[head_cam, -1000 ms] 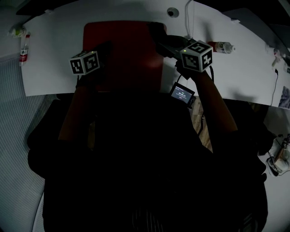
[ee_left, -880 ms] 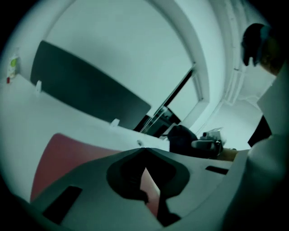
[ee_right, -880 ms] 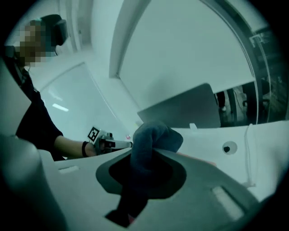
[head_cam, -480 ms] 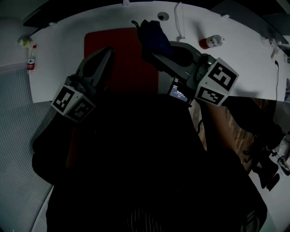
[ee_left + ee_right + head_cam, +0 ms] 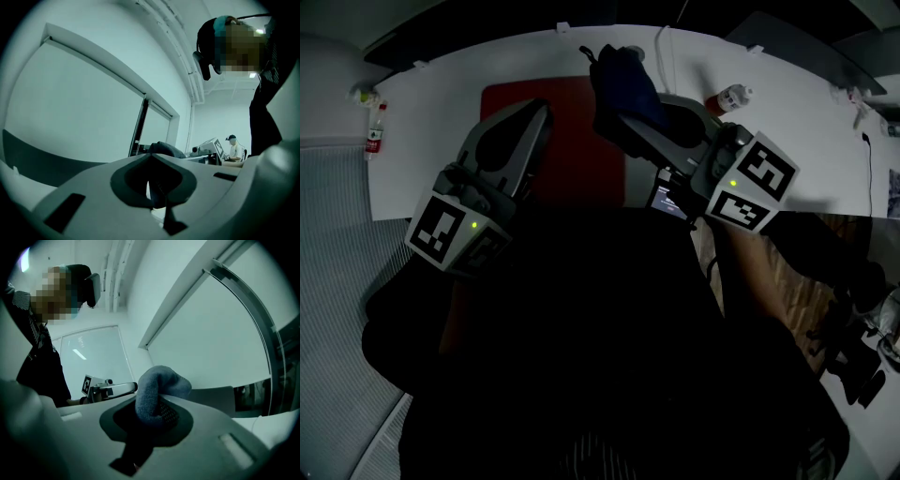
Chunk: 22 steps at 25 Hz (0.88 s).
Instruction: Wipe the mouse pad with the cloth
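Cloth [image 5: 157, 392] pinched in right hand-held gripper [image 5: 149, 417], near red mouse pad [image 5: 572, 150]

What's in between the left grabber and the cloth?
The red mouse pad, lying flat on the white table. The head view shows it between the left gripper and the cloth, which the right gripper grips.
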Each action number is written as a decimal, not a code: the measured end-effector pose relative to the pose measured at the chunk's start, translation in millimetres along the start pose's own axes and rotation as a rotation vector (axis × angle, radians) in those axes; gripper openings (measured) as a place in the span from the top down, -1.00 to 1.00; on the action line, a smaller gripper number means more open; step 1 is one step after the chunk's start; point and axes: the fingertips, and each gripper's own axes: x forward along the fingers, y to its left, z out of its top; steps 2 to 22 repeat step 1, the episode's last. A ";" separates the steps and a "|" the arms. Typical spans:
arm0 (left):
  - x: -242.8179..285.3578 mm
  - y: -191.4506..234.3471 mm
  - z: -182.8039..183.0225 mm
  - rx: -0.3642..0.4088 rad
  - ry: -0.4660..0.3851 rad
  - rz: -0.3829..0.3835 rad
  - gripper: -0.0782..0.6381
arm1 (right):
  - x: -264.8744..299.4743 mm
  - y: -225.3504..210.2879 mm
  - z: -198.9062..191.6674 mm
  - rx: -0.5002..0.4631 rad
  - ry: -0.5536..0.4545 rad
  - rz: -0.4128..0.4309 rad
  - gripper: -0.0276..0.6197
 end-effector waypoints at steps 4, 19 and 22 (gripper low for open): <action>-0.8 -3.7 2.4 0.000 0.003 0.002 0.76 | -3.3 2.4 2.3 0.004 -0.003 0.003 0.73; -0.8 -3.7 2.4 0.000 0.003 0.002 0.76 | -3.3 2.4 2.3 0.004 -0.003 0.003 0.73; -0.8 -3.7 2.4 0.000 0.003 0.002 0.76 | -3.3 2.4 2.3 0.004 -0.003 0.003 0.73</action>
